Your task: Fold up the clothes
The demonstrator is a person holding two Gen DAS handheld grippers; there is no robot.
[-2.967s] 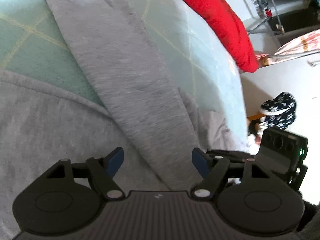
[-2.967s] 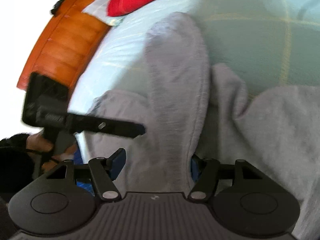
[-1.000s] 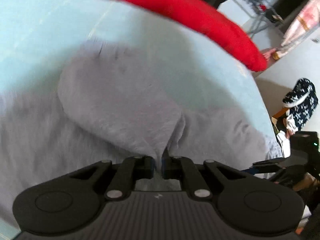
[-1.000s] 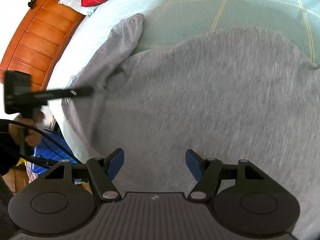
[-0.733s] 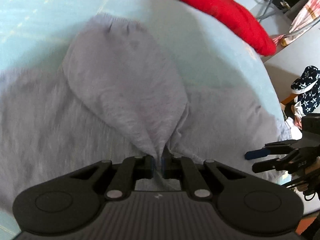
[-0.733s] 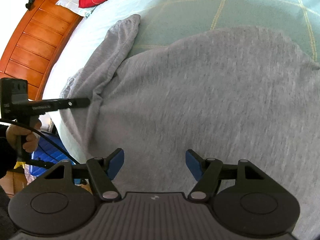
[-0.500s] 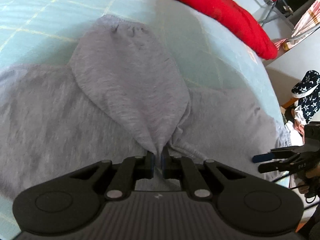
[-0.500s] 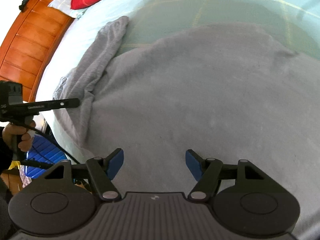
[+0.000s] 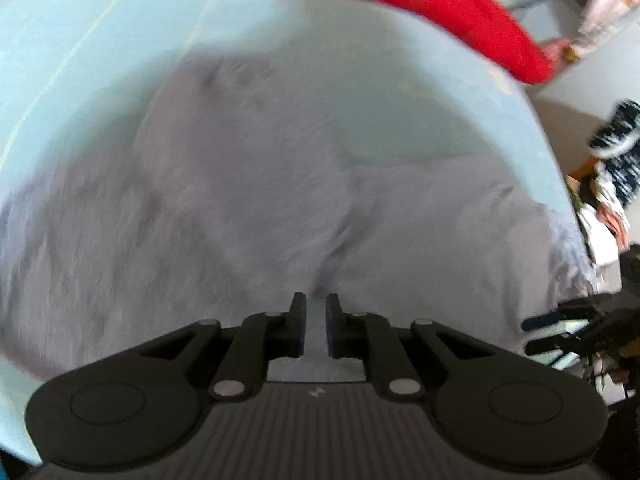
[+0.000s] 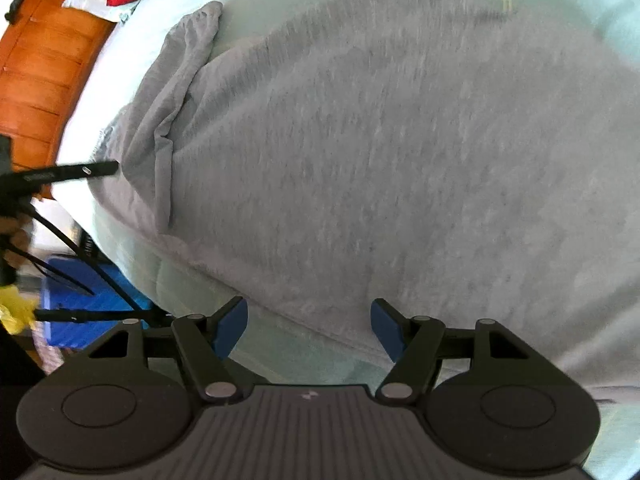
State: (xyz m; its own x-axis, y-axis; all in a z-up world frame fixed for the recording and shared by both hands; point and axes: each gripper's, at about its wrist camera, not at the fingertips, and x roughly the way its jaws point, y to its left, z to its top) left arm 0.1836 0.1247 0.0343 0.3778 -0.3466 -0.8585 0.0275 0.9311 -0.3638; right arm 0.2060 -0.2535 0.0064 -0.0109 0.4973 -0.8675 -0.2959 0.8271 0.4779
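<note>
i am angling my left gripper (image 9: 316, 312) down over the grey sweatshirt (image 9: 240, 200), jaws just parting, nothing between; my right gripper (image 10: 306, 322) is gaping wide.

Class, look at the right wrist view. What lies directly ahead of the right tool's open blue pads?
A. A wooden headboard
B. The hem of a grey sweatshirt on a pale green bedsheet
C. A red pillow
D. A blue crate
B: the right tool stands open over the lower edge of the grey sweatshirt, which lies spread on the pale green bedsheet.
</note>
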